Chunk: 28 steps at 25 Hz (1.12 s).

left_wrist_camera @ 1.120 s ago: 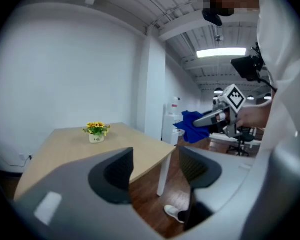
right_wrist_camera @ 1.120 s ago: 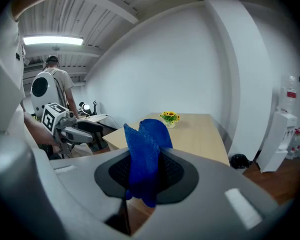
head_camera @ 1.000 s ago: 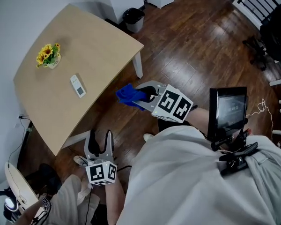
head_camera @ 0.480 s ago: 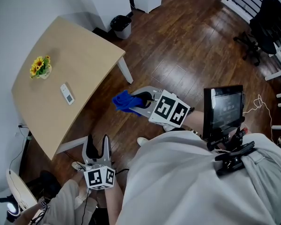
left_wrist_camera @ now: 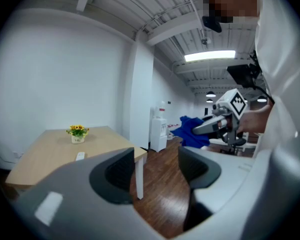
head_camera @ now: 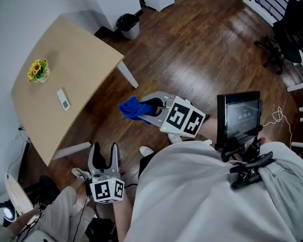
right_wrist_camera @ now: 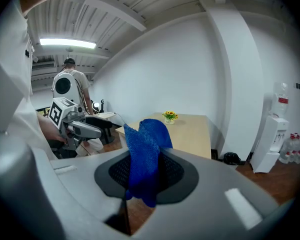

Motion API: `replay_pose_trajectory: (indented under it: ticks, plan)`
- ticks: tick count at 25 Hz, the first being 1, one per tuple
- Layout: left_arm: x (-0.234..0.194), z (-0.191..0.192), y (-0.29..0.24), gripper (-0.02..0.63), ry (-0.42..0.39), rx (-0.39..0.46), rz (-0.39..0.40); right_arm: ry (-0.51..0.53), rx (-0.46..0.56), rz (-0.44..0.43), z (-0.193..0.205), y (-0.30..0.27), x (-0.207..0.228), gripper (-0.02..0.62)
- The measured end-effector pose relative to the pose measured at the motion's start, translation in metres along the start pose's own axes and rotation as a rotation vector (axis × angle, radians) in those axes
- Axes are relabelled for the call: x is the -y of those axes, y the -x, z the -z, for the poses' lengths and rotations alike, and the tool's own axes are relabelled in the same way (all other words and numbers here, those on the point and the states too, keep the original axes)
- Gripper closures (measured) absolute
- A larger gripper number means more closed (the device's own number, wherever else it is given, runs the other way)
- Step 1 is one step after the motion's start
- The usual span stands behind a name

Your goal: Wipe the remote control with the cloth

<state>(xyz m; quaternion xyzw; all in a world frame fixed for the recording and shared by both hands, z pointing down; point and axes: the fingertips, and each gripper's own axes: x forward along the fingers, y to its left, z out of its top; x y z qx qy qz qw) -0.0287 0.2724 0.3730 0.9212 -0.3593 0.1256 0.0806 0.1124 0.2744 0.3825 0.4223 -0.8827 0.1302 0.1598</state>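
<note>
Right tongs [head_camera: 144, 108] pinch the blue cloth [head_camera: 131, 108], wad poking out ready for wiping; left tongs [head_camera: 105, 153] gape empty, with the remote [head_camera: 63, 99] well ahead on the bench [head_camera: 83, 49].

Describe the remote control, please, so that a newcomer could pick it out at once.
Find the light wooden table against the white wall. On its top, near a small pot of yellow flowers, lies a small white rectangular remote control. It is the only flat, pale thing there; the flowers stand upright.
</note>
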Motion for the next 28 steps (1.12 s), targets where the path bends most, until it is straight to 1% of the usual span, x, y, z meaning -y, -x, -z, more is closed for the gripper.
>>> replay_pose_trajectory:
  ticks: [4, 7, 10, 14, 18, 22, 28]
  plan:
    - [0.005, 0.013, 0.005, 0.310, -0.006, -0.003, -0.020, 0.025, 0.009, -0.016, 0.010, 0.001, -0.005, 0.509]
    - [0.017, 0.020, 0.012, 0.309, -0.006, -0.007, -0.035, 0.035, 0.012, -0.028, 0.017, 0.011, -0.010, 0.509]
    - [0.019, 0.030, 0.015, 0.310, -0.009, 0.003, -0.033, 0.044, 0.007, -0.040, 0.022, 0.013, -0.012, 0.511]
    - [0.022, 0.027, 0.013, 0.310, -0.007, -0.011, -0.041, 0.047, 0.006, -0.044, 0.025, 0.012, -0.013, 0.509]
    - [0.020, 0.033, 0.012, 0.310, -0.012, 0.005, -0.031, 0.051, 0.006, -0.044, 0.028, 0.011, -0.014, 0.511]
    - [0.023, 0.029, 0.007, 0.310, -0.012, -0.002, -0.031, 0.051, 0.005, -0.036, 0.030, 0.012, -0.012, 0.511]
    - [0.026, 0.037, 0.001, 0.308, -0.013, 0.000, -0.022, 0.052, 0.003, -0.027, 0.040, 0.015, -0.010, 0.511]
